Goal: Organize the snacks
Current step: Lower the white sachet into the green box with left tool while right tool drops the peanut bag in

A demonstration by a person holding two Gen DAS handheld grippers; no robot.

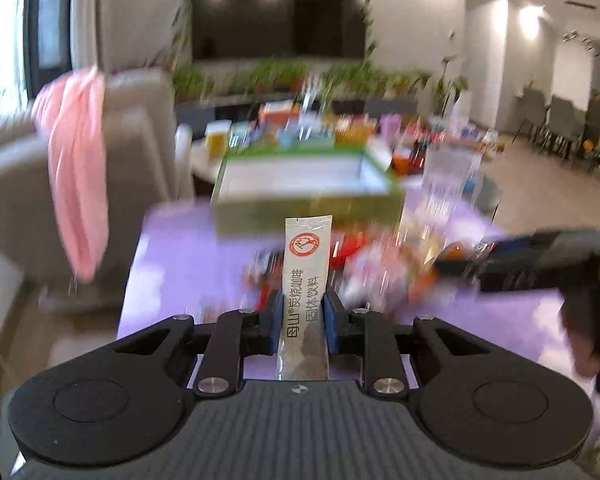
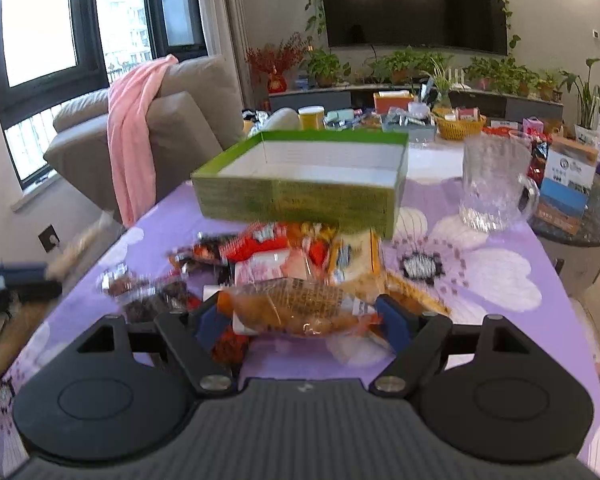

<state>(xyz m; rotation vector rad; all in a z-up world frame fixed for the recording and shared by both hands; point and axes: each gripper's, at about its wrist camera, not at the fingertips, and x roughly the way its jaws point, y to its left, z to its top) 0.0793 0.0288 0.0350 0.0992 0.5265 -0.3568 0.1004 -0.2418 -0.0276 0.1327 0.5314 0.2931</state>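
Both grippers hover near the green box (image 2: 300,184): left gripper (image 1: 302,320) clamps a sachet (image 1: 306,276) upright, right gripper (image 2: 300,316) half-closed around a clear snack pack (image 2: 296,304).

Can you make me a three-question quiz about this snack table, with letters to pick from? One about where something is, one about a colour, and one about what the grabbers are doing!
1. Where is the glass mug?
A. To the right of the green box
B. Inside the green box
C. On the sofa

2. What colour is the tablecloth?
A. Yellow
B. Purple with white flowers
C. Black

3. What is the left gripper doing?
A. Hanging open with nothing in it
B. Holding the mug
C. Shut on a white coffee stick

Answers: 1 A, the mug stands on the cloth beside the green box, at its right end. 2 B, the cloth is lilac with pale flower prints. 3 C, the blue pads press both sides of the stick; the right gripper is likewise shut on a clear-wrapped snack.
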